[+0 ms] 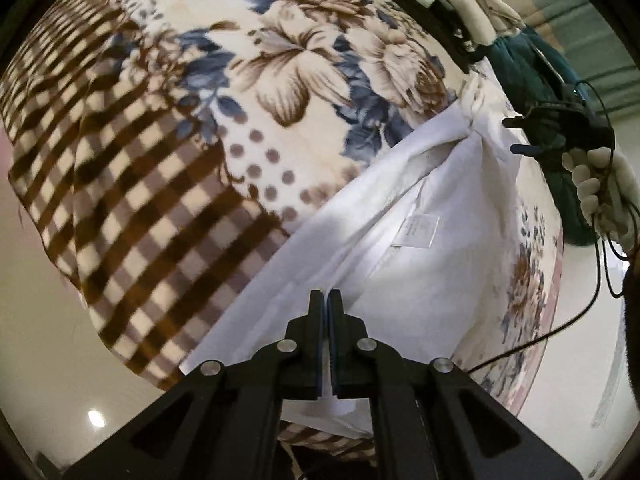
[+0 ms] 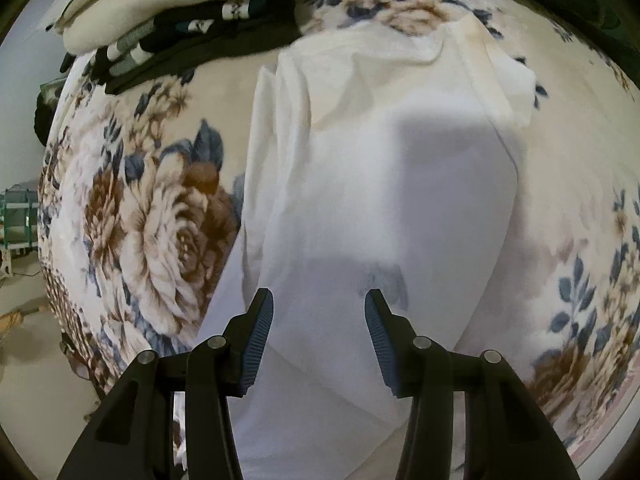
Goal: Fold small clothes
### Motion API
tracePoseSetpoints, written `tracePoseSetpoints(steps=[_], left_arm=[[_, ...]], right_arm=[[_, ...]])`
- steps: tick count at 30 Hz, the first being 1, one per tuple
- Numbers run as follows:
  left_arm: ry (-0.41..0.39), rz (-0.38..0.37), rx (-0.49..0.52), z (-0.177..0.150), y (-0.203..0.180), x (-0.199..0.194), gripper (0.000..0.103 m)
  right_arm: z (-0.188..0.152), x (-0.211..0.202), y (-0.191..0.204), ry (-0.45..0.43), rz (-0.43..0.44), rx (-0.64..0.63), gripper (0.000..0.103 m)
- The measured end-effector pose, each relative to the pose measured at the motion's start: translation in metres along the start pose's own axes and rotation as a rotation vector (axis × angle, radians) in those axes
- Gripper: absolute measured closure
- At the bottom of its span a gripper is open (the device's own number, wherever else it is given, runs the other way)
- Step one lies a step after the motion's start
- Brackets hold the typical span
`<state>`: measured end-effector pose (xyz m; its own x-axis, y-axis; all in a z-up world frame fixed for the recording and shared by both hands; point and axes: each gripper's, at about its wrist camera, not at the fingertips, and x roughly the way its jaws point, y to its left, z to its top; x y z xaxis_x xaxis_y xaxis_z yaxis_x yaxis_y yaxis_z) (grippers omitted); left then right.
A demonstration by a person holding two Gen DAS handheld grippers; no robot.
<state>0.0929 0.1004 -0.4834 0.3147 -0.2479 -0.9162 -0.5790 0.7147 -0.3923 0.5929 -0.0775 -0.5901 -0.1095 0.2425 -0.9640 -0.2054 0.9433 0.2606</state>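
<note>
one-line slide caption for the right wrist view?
Right gripper open above a white garment spread on a floral blanket.

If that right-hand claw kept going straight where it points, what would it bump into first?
Most likely the white cloth garment spread on the floral blanket; the open right gripper points down at it, though the gap is hard to judge.

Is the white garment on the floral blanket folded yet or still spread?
Partly folded: the white garment has one long side turned over itself, its top rumpled, a care label exposed. Not a finished fold.
</note>
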Motion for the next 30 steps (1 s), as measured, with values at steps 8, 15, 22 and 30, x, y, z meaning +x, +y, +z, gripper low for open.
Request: tracePoseSetpoints(steps=[8,15,22,30], left_arm=[[-0.019,0.038,-0.087,-0.007,0.004,0.007,0.103],[-0.02,0.043,-0.112,-0.01,0.006,0.0,0.103],[-0.055,0.059,-0.153,-0.014,0.017,-0.021,0.103],[-0.049,0.098,-0.173,0.001,0.039,0.006,0.103]], right_arm=[[0.073,0.008,0.0,-0.051,0.05,0.069,0.053],[0.096,0.018,0.017,-0.104,-0.102,0.073,0.1],[0.093,-0.013,0.047,-0.162,-0.14,-0.007,0.1],[0.11,0.04,0.062,-0.124,-0.165,0.012,0.1]])
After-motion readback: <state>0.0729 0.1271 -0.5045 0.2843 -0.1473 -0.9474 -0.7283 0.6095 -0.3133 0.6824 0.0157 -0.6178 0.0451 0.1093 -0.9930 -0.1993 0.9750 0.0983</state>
